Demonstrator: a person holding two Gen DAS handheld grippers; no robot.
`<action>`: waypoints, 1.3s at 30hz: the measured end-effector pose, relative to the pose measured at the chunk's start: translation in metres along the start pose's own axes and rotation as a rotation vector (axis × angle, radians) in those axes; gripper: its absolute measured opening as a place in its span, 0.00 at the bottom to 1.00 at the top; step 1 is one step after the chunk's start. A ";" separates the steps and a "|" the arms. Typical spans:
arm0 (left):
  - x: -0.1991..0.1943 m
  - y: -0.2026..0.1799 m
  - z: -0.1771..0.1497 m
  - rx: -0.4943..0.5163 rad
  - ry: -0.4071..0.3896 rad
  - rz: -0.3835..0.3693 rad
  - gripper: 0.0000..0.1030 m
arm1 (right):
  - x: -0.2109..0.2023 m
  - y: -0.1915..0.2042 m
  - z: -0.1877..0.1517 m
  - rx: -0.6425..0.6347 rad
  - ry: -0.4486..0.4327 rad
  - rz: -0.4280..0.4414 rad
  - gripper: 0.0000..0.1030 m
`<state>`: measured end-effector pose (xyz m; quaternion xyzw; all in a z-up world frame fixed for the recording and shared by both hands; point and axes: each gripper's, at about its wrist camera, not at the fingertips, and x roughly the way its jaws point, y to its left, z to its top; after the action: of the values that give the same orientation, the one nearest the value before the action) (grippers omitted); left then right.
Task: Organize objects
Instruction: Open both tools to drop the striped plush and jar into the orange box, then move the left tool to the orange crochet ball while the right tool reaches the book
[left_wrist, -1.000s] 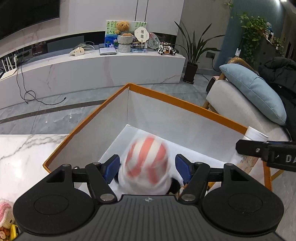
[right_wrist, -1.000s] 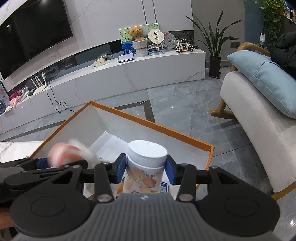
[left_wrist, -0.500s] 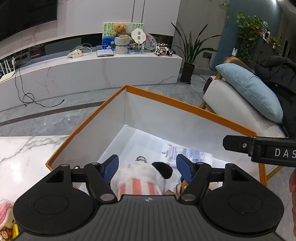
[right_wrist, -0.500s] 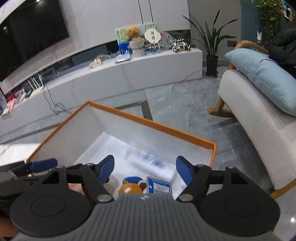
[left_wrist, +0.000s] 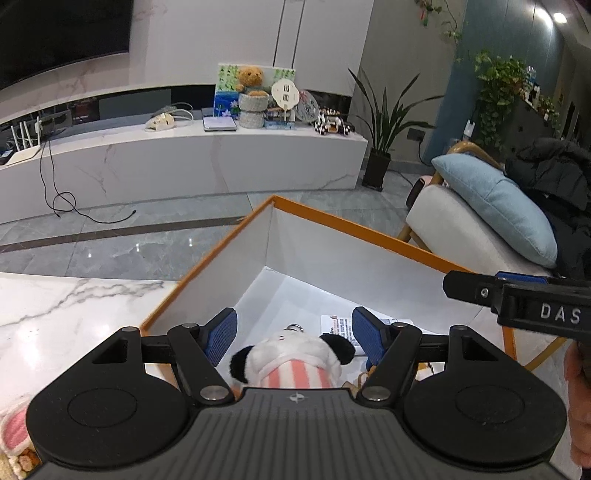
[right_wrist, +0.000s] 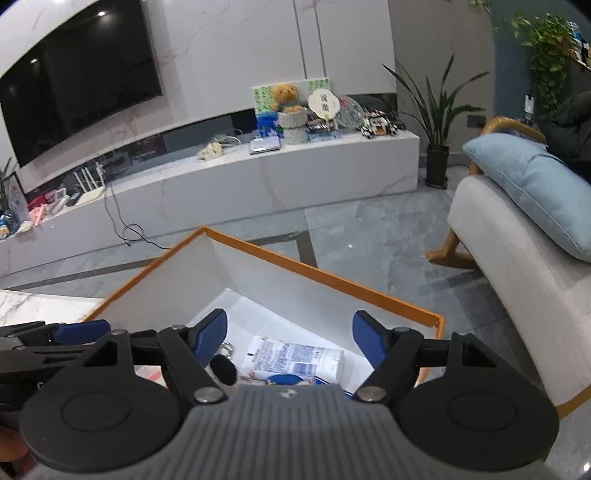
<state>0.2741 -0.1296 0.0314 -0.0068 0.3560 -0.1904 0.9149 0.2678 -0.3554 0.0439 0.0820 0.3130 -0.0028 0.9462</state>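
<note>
Both tools gape — left tool (left_wrist: 294, 334); right tool (right_wrist: 290, 341); over box (left_wrist: 369, 236).

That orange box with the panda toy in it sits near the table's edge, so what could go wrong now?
1. The orange-rimmed box seems to overhang the marble table; a nudge might tip it.
2. The open left gripper hangs right above the panda plush and could snag it on leaving.
3. The bottle lies on its side and may roll.
</note>
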 end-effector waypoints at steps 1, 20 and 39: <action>-0.004 0.003 -0.002 0.002 -0.002 0.000 0.79 | -0.002 0.002 0.000 -0.007 -0.004 0.004 0.74; -0.082 0.100 -0.081 -0.092 0.010 0.101 0.79 | -0.042 0.056 -0.027 -0.195 -0.089 0.150 0.75; -0.090 0.140 -0.127 -0.094 0.009 0.115 0.80 | -0.042 0.141 -0.094 -0.503 -0.044 0.320 0.75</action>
<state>0.1787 0.0479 -0.0259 -0.0286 0.3687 -0.1205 0.9213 0.1861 -0.2030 0.0165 -0.1069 0.2664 0.2223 0.9318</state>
